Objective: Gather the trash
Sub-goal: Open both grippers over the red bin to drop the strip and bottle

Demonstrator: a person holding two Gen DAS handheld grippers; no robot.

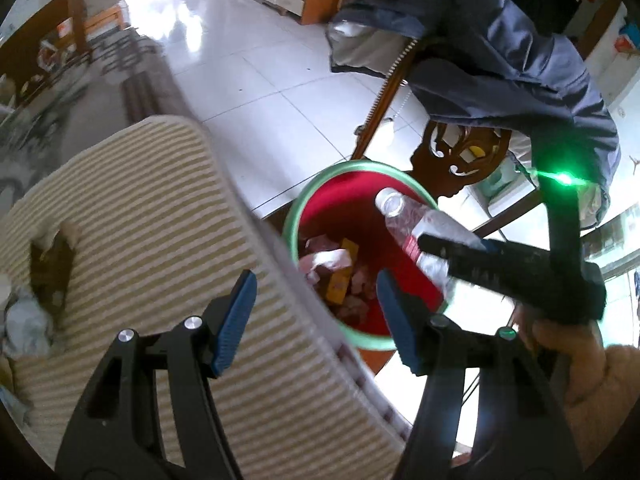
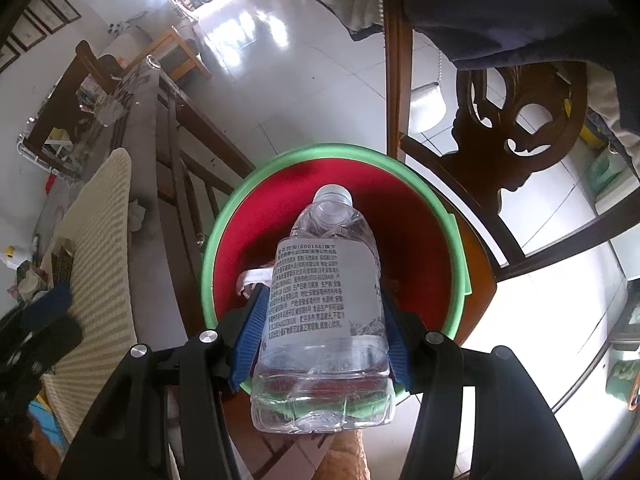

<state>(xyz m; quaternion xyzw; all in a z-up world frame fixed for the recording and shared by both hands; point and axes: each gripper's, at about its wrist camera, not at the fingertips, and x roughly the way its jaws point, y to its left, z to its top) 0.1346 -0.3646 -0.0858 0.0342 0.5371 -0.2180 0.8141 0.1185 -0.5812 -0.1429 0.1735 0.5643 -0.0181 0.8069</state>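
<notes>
The clear, ribbed plastic bottle (image 2: 326, 312) is hanging cap-down over the red bin (image 2: 416, 216) with its green rim, clamped at the label by the right tool (image 2: 325, 334). The left tool (image 1: 316, 322) is gaping empty beside the striped cloth (image 1: 132, 208). Dropping is underway; next, loosening those pads.

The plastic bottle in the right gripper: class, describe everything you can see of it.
The plastic bottle is clear, squarish and looks empty, with a white cap and a pale label of dense printed text. The right gripper clamps its lower body between blue ribbed pads. It tilts cap-forward, over the red bin with the green rim, which already holds scraps of trash.
</notes>
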